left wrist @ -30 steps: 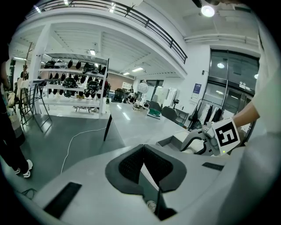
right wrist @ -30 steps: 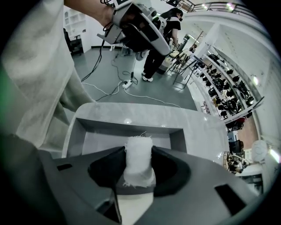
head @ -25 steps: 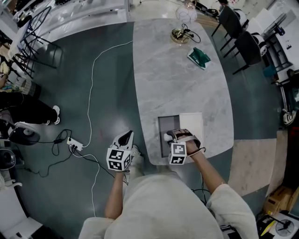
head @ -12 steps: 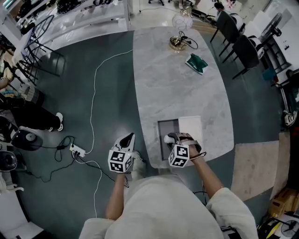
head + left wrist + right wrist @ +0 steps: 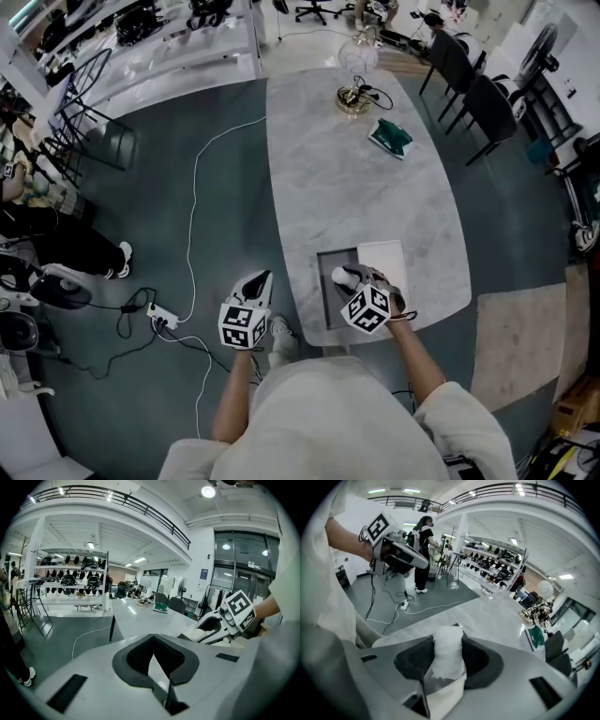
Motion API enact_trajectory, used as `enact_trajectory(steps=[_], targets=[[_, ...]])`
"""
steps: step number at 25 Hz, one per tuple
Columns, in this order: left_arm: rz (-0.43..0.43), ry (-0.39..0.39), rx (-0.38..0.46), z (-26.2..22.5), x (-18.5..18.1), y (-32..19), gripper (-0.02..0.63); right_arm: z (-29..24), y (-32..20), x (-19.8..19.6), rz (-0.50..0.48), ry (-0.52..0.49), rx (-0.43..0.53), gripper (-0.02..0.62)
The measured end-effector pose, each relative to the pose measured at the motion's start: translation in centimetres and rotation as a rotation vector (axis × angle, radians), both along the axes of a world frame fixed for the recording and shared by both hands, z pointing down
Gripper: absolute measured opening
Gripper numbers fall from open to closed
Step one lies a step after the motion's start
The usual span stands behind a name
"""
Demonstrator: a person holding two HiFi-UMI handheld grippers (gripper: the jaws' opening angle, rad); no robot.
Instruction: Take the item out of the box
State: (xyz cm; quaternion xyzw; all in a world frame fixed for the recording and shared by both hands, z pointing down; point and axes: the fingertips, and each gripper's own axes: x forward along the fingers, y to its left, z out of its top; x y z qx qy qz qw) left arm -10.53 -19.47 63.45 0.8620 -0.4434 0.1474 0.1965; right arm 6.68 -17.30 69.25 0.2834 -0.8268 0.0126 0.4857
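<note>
Right claw (image 5: 449, 639) clamped on white wrapped item (image 5: 448, 657), over box (image 5: 327, 302)

I look down on a long grey marble table (image 5: 361, 197) running away from me. At its 6 o'clock end, close to the edge, lies the open box (image 5: 326, 300), with a white panel (image 5: 384, 255) flat against its 3 o'clock side. A green object (image 5: 390, 137) lies toward 1 o'clock. A brass dish (image 5: 352, 97) with a dark cable (image 5: 377, 91) sits near 12.
</note>
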Motion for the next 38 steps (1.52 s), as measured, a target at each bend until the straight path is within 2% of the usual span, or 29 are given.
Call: enact_trajectory(steps=[11, 29, 38], targets=[[0.028, -0.014, 0.055, -2.4, 1.1, -2.4, 0.014, -4.6, -4.0, 1.5, 0.222, -0.246, 0.084, 0.173], [0.053, -0.034, 0.147, -5.6, 2.0, -6.5, 0.014, -11.8, -8.4, 3.8, 0.388, -0.45, 0.254, 0.172], [0.057, -0.033, 0.168, -6.7, 2.3, -7.9, 0.014, -13.3, -9.4, 5.5, 0.454, -0.507, 0.296, 0.172]])
